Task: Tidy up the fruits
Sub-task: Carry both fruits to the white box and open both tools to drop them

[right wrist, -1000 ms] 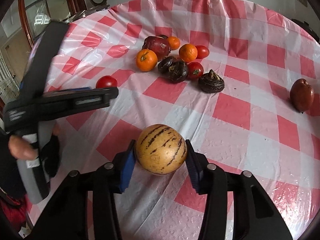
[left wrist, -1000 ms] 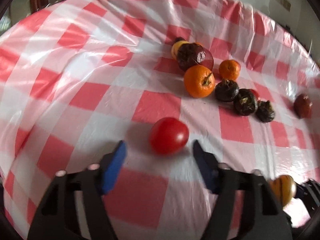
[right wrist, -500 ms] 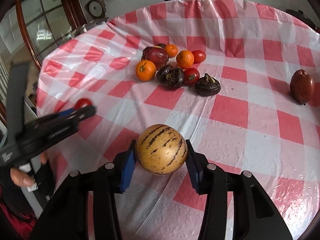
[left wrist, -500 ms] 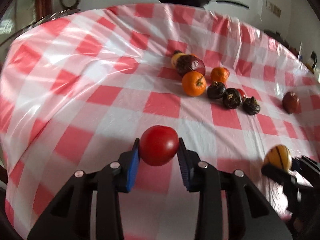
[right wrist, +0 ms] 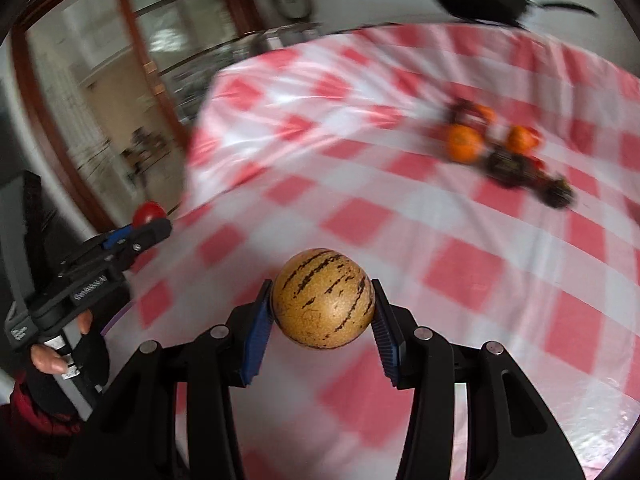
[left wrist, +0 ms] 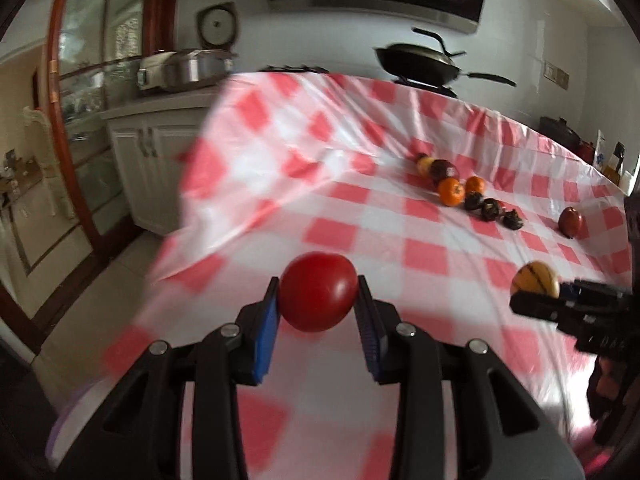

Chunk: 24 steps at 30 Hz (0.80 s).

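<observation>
While the left gripper pinches a red tomato between its blue pads, the fruit sits right at the fingertips, lifted clear of the red-and-white checked tablecloth near the table's left edge. The right gripper is clamped on a round tan fruit with dark stripes, which fills the gap between its two pads, each pad pressing a side; it too hangs above the cloth. In the left wrist view the striped fruit shows again at the right edge, sticking out of the other gripper's tip, and in the right wrist view the tomato shows at the far left, held at the tip of the left tool, whose handle a gloved hand grips.

The rest of the fruit lies well apart from both grippers, far across the cloth: a row with two oranges, several dark wrinkled fruits and a dark red one, plus a lone reddish-brown fruit off to the right. A black pan stands beyond the table.

White lettering runs along the side of the left tool in the right wrist view, too blurred to read.

A second ago the tomato lay on the cloth between spread left jaws; they have since closed on it and carried it off toward the table's edge, so that cabinets and floor now show. The right gripper held the striped fruit then as now
</observation>
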Motion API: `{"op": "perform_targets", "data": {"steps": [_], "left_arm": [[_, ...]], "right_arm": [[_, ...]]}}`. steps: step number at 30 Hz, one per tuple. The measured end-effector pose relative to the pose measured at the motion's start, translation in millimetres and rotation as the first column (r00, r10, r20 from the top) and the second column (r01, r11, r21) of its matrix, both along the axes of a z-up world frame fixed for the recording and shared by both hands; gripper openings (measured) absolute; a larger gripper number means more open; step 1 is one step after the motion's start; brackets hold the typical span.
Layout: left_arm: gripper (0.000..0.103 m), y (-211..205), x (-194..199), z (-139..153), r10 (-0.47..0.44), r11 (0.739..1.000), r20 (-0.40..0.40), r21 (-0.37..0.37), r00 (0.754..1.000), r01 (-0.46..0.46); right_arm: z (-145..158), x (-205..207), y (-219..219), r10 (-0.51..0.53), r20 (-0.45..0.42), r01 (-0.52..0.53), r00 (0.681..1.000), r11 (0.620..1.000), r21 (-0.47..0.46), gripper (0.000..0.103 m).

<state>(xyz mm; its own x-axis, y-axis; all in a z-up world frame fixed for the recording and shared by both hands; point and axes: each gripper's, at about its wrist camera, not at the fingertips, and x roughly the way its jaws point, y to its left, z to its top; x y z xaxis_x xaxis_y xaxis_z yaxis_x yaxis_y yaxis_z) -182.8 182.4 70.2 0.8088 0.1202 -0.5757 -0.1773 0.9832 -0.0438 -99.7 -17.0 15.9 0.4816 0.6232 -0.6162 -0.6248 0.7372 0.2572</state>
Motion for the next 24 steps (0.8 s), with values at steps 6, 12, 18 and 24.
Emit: {"op": "perform_targets", "data": {"steps": [6, 12, 18, 24], "left_arm": [[0.037, 61.5, -79.3, -5.3, 0.102, 0.995, 0.006, -0.013, 0.995, -0.102], [0.037, 112.8, -136.2, -38.0, 0.221, 0.975, -0.078, -0.020, 0.972, -0.223], [0.037, 156.4, -159.1, -96.9, 0.334, 0.937, -0.215, -0.030, 0.918, -0.348], [0.037, 179.5, -162.7, -160.2, 0.376, 0.892, -0.406, -0.087, 0.833, -0.444]], "right_arm": [[8.3, -56.8, 83.1, 0.231, 0.044, -0.228, 0.972, 0.971, -0.064, 0.046], [-5.7, -119.3, 166.6, 0.473, 0.028, -0.463, 0.880, 0.871, -0.161, 0.046], [-61.0, -173.7, 240.8, 0.652, -0.076, -0.640, 0.754, 0.704, -0.308, 0.046], [-160.9, -205.7, 307.3, 0.691, -0.241, -0.696, 0.681, 0.510, -0.506, 0.046]]}}
